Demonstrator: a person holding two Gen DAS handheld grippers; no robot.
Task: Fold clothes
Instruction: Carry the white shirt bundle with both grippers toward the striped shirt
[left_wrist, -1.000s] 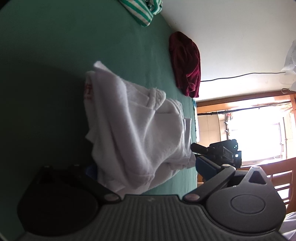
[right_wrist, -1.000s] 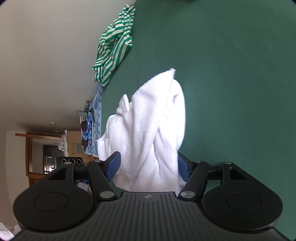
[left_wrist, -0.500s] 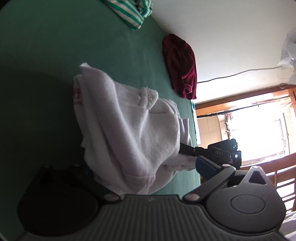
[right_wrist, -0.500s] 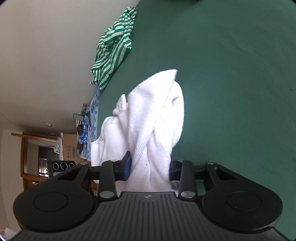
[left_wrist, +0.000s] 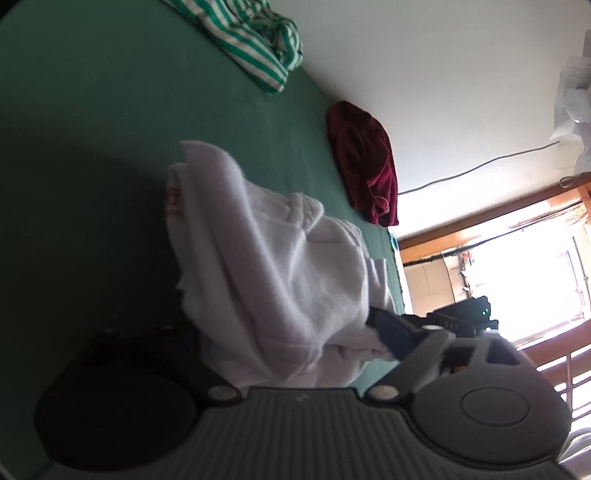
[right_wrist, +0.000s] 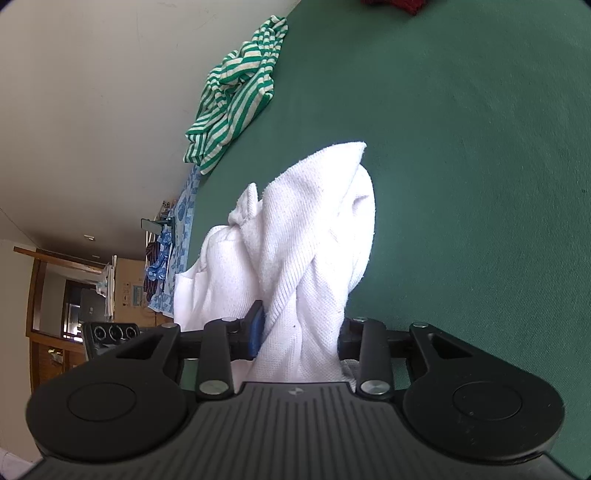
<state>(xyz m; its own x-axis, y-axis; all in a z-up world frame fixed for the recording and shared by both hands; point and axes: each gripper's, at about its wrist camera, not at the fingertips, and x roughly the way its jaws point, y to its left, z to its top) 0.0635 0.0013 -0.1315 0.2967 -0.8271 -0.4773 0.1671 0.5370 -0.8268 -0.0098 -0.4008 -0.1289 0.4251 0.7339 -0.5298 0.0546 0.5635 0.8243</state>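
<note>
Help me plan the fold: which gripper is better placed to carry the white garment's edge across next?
Probably the right gripper: its fingers are shut on the white garment. The left gripper has the cloth between wider-set fingers, and one is hidden, so its grip is unclear.

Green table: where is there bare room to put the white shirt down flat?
Bare green table stretches right of the white shirt, past its tip. It is crowded along the wall edge: striped shirt, red garment. Both claws grip the shirt.
</note>
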